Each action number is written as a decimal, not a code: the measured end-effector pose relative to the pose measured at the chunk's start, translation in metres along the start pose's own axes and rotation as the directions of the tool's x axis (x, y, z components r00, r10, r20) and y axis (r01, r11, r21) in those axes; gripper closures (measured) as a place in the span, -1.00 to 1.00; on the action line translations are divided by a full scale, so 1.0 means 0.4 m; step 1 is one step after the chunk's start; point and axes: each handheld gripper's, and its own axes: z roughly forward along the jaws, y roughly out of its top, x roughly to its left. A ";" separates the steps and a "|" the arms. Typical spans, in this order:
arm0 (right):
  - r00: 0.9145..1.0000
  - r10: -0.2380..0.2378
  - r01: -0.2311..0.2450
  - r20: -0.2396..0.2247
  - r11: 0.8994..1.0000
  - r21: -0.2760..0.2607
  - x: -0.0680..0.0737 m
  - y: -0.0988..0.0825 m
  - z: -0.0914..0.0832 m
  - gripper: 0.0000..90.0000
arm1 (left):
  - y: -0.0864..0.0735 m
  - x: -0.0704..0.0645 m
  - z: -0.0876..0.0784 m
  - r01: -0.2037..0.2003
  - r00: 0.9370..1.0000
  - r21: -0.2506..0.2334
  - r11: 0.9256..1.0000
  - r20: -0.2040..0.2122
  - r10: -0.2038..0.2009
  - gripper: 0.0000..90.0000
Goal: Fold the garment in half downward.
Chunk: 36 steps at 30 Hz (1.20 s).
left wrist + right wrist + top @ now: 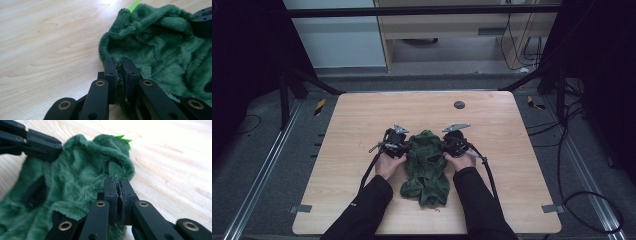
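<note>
A dark green plush garment [426, 167] lies crumpled on the wooden table [362, 120], a little toward the near edge. My left gripper [403, 146] pinches its left edge, jaws shut on the fleece [150, 50]. My right gripper [446, 145] pinches the right edge, jaws shut on a fold of the same fleece [75, 175]. In the left gripper view my left gripper [119, 65] grips the hem, and the other gripper [202, 21] shows at the upper right. My right gripper [118, 185] holds the rim, with the left gripper [30, 140] at upper left. Bright green spikes [123, 138] poke from the far end.
A small dark round disc [459, 104] sits in the table's far centre. Black cables [572, 165] trail over the grey floor to the right. Metal frame legs [287, 95] stand at the far corners, and tape tabs [301, 208] mark the near corners.
</note>
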 end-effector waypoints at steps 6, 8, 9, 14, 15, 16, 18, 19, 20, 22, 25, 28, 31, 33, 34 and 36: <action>1.000 -0.011 0.010 -0.018 0.999 -0.042 0.005 0.031 -0.023 0.92 | 0.030 -0.001 -0.039 -0.013 1.000 -0.057 0.998 0.001 0.013 0.86; 1.000 -0.013 0.012 -0.020 0.998 -0.064 0.007 0.041 -0.029 0.92 | 0.041 -0.001 -0.052 -0.018 1.000 -0.074 0.997 -0.001 0.018 0.86; 1.000 -0.016 0.014 -0.025 0.997 -0.078 0.007 0.044 -0.034 0.92 | 0.046 0.000 -0.058 -0.020 1.000 -0.083 0.996 -0.001 0.020 0.86; 0.999 -0.023 0.020 -0.023 0.994 -0.103 0.008 0.052 -0.052 0.92 | 0.062 0.001 -0.079 -0.035 0.999 -0.102 0.994 0.001 0.035 0.86; 0.999 -0.026 0.024 -0.024 0.994 -0.108 0.007 0.054 -0.055 0.92 | 0.066 -0.002 -0.084 -0.036 0.999 -0.114 0.993 0.004 0.037 0.86; 0.999 -0.026 0.024 -0.024 0.994 -0.108 0.007 0.054 -0.055 0.92 | 0.066 -0.002 -0.084 -0.036 0.999 -0.114 0.993 0.004 0.037 0.86; 0.999 -0.029 0.025 -0.028 0.992 -0.125 0.008 0.058 -0.066 0.92 | 0.068 -0.006 -0.092 -0.044 0.999 -0.121 0.992 0.012 0.046 0.86; 0.999 -0.029 0.025 -0.028 0.992 -0.125 0.008 0.058 -0.066 0.92 | 0.068 -0.006 -0.092 -0.044 0.999 -0.121 0.992 0.012 0.046 0.86; 0.999 -0.034 0.030 -0.029 0.991 -0.132 0.010 0.061 -0.072 0.92 | 0.067 -0.012 -0.098 -0.056 0.998 -0.126 0.990 0.006 0.057 0.86; 0.999 -0.040 0.035 -0.029 0.990 -0.135 0.012 0.062 -0.076 0.92 | 0.066 -0.012 -0.101 -0.065 0.998 -0.125 0.990 0.001 0.066 0.86; 0.999 -0.047 0.042 -0.029 0.989 -0.140 0.014 0.063 -0.084 0.92 | 0.066 -0.006 -0.114 -0.061 0.998 -0.135 0.989 0.006 0.063 0.86; 0.998 -0.052 0.047 -0.032 0.988 -0.147 0.014 0.064 -0.092 0.92 | 0.067 -0.005 -0.120 -0.056 0.998 -0.142 0.988 0.012 0.058 0.86; 0.997 -0.062 0.056 -0.036 0.987 -0.152 0.017 0.063 -0.102 0.92 | 0.066 -0.011 -0.127 -0.063 0.998 -0.148 0.987 0.015 0.065 0.86; 0.996 -0.076 0.069 -0.041 0.985 -0.159 0.020 0.062 -0.110 0.92 | 0.064 -0.016 -0.134 -0.071 0.997 -0.152 0.986 0.016 0.074 0.86; 0.996 -0.084 0.077 -0.041 0.984 -0.159 0.021 0.061 -0.112 0.92 | 0.064 -0.016 -0.134 -0.071 0.997 -0.152 0.986 0.016 0.074 0.86; 0.995 -0.087 0.079 -0.039 0.984 -0.158 0.024 0.059 -0.117 0.92 | 0.061 -0.021 -0.142 -0.077 0.996 -0.156 0.985 0.022 0.081 0.86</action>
